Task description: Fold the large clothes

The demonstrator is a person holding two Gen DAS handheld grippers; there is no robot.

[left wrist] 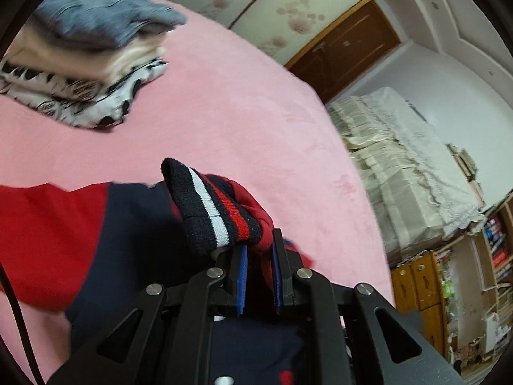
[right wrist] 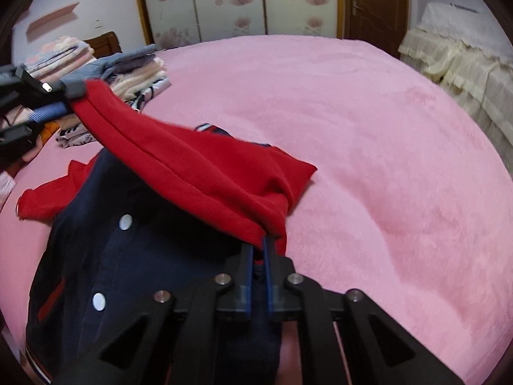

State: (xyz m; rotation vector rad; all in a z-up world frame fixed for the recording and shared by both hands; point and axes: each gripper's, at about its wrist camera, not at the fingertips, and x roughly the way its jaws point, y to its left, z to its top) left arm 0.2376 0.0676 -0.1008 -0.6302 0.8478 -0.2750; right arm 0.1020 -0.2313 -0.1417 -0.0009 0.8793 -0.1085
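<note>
A navy varsity jacket point(right wrist: 128, 256) with white snaps and red sleeves lies on the pink bed cover point(right wrist: 384, 160). My right gripper point(right wrist: 259, 244) is shut on one end of a red sleeve point(right wrist: 205, 176), which is lifted and stretched across the jacket body. At the sleeve's other end, my left gripper point(right wrist: 69, 102) pinches the fabric at the upper left. In the left wrist view, my left gripper point(left wrist: 259, 252) is shut on red fabric just behind the striped navy, white and red cuff point(left wrist: 214, 208), which flops over the fingers. The navy body point(left wrist: 134, 224) lies below.
A stack of folded clothes point(left wrist: 89, 48) sits on the bed's far left, also visible as the stack point(right wrist: 138, 70) in the right wrist view. A cream-covered sofa point(right wrist: 449, 64) stands beyond the right edge of the bed. Floral wardrobe doors point(right wrist: 231, 3) and a brown door line the back.
</note>
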